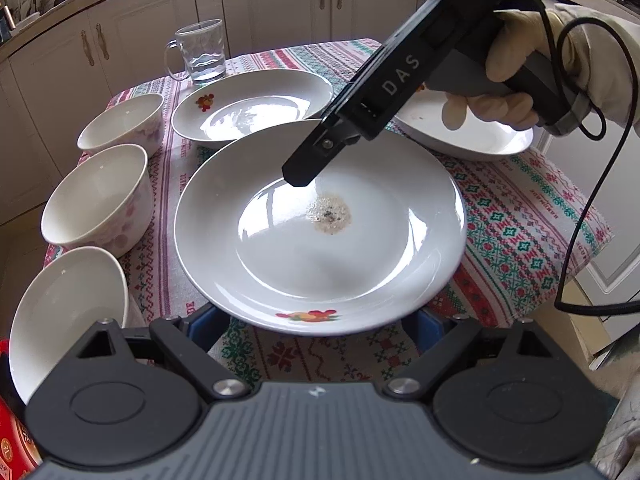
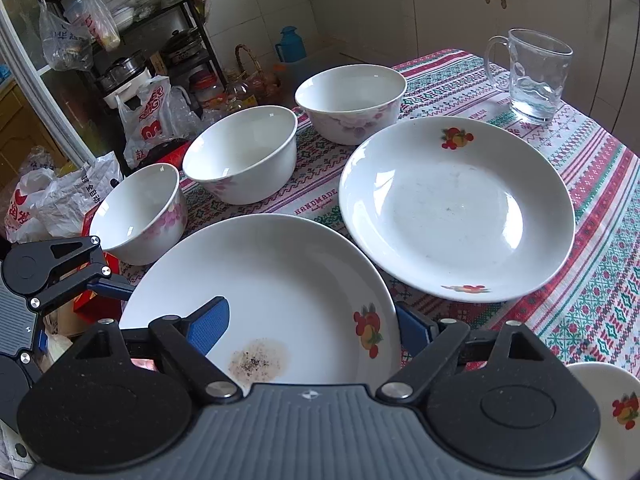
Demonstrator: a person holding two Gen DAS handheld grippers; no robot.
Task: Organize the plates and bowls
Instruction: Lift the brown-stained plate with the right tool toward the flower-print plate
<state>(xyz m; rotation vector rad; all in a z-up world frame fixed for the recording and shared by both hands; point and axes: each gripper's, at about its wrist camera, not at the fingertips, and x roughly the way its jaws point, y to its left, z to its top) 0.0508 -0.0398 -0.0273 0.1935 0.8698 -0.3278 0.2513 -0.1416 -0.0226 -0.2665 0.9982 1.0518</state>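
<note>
both grippers are sitting at the stained plate (image 1: 320, 236) near the front of the worktop (image 1: 520, 216). left gripper (image 1: 316, 326) is spread wide with the plate's near rim between its fingers, can't tell if it's actually gripping. right gripper (image 2: 308, 330) is straddling the rim too, one blue finger (image 2: 210, 322) over the inside, grip unclear. three bowls (image 2: 244, 152) are lining the left side.

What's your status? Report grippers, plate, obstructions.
Left gripper open, fingers under the soiled plate at its near rim. Right gripper open, straddling that plate's rim. Second plate close beside it.
</note>
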